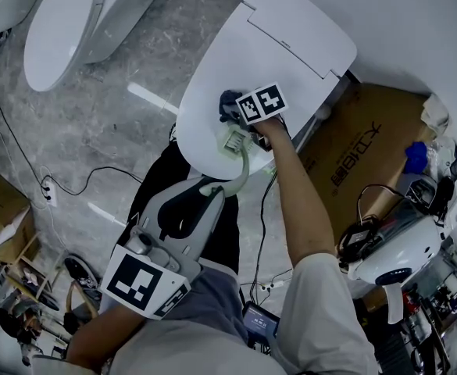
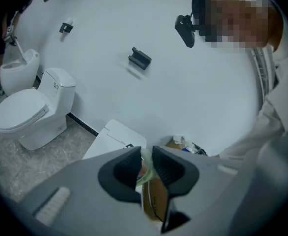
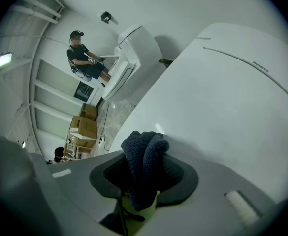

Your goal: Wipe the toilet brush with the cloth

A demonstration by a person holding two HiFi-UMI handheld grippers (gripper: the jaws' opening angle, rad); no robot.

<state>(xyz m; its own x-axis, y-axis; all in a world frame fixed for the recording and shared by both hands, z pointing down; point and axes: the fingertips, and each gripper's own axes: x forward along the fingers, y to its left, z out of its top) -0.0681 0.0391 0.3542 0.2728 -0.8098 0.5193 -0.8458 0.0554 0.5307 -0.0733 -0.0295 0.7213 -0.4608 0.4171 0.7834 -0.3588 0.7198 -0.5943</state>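
While left tongs (image 1: 215, 191) grip, brush (image 1: 234, 141) crosses lid (image 1: 290, 45) edge.

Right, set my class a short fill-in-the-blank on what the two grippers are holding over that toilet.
1. The right gripper is shut on a dark blue ____.
2. The left gripper grips the pale green toilet brush by its ____.
3. The brush's head is over a white toilet whose lid is ____.
Missing words: cloth; handle; closed.
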